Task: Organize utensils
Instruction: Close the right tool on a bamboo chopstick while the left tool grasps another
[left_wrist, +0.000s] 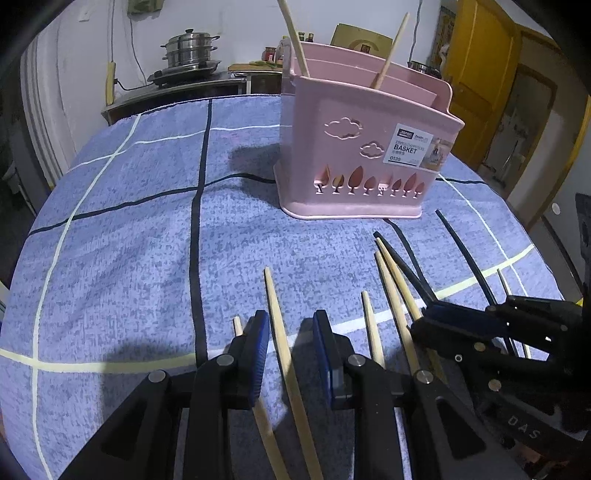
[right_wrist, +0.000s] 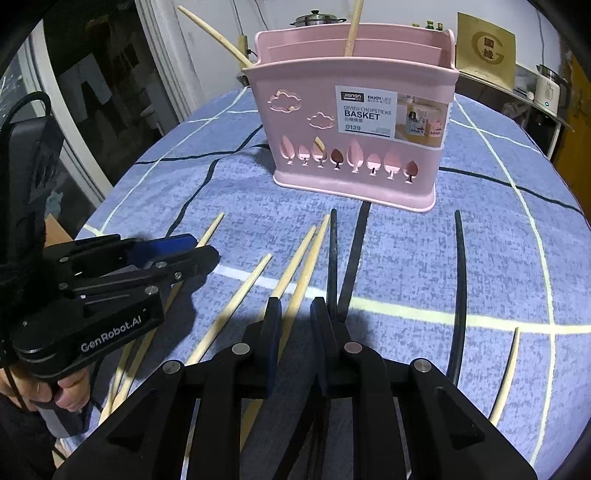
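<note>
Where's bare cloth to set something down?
Free: the blue checked tablecloth left of the pink plastic chopstick basket, out to the table's left edge. Crowded: the strip in front of the basket, where pale wooden chopsticks and black chopsticks lie under both hand-held grippers.

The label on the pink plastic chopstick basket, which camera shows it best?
The right wrist view: the label faces the camera, its print readable. In the left wrist view the same label sits angled and smaller on the basket.
</note>
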